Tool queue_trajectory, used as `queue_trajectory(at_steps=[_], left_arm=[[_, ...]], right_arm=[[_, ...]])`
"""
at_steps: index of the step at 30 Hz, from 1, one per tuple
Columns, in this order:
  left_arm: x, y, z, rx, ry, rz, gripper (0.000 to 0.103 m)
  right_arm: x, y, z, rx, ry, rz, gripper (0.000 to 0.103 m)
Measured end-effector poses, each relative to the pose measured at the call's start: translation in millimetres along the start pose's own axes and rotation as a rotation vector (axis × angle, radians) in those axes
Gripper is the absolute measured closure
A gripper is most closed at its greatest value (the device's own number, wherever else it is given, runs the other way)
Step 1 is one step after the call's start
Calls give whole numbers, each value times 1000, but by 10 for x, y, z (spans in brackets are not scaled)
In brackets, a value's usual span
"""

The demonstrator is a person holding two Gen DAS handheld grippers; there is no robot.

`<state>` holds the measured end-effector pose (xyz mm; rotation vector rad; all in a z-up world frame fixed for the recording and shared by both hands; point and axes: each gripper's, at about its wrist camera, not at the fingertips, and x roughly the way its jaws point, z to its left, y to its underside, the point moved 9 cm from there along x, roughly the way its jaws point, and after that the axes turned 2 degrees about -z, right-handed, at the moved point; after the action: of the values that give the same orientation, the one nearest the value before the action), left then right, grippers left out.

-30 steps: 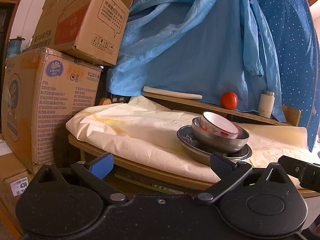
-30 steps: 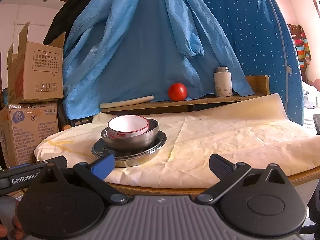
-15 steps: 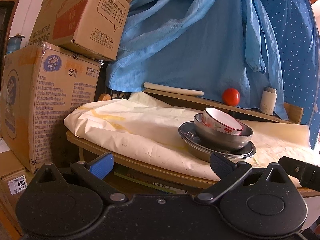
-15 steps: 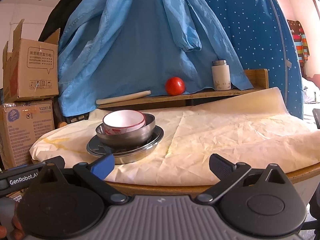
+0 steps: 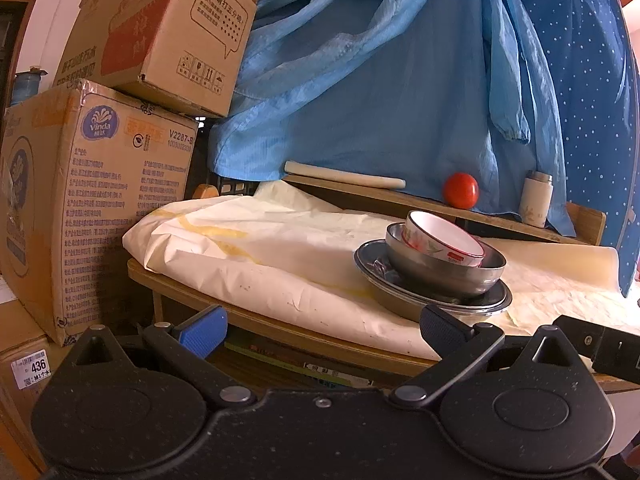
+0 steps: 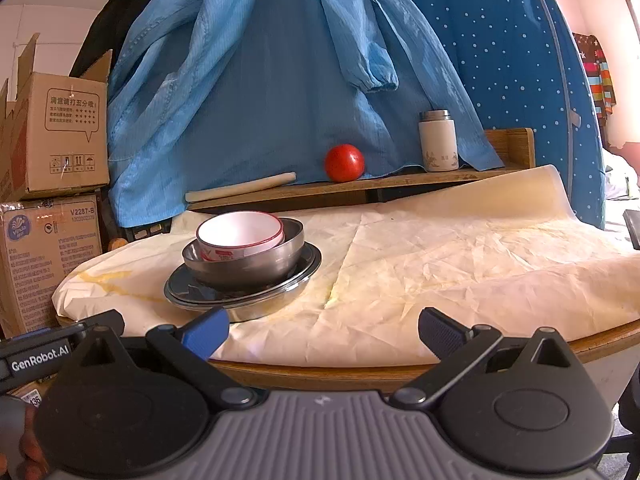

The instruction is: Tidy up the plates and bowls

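Bowls and plates sit in one neat pile on the round table [image 6: 400, 368], on the left part of its crinkly paper cover [image 6: 460, 256]. A white bowl with a red rim [image 6: 240, 234] leans a bit inside a metal bowl [image 6: 248, 266], and that one sits on a metal plate [image 6: 224, 300]; a deeper metal dish seems to lie under it. It looks like the stacking is done, or almost done, because no other dish lies loose on the table. The left gripper [image 5: 320, 326] has its fingers wide apart and holds nothing. It hangs low in front of the table edge, near the pile. The right gripper [image 6: 322, 330] is spread wide too, with nothing in it, and it waits just in front of the table. Maybe the white bowl could be set straight, but that is only a guess. Behind the table, a wooden shelf [image 6: 360, 188] holds a red tomato [image 6: 344, 163], a white thermos [image 6: 438, 140] and a pale rolling pin [image 6: 240, 192]. A blue shirt [image 6: 280, 80] hangs over it. Cardboard boxes [image 5: 100, 184] stand stacked at the left. Nothing blocks the way to the pile.
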<state>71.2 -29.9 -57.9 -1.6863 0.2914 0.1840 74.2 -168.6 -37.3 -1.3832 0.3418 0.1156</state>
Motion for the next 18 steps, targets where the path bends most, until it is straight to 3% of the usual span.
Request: queue_trajectory(at_steps=[18], left_arm=[[-13, 21, 13, -3, 0, 4, 1]], right_arm=[[-14, 27, -27, 8, 10, 2, 0]])
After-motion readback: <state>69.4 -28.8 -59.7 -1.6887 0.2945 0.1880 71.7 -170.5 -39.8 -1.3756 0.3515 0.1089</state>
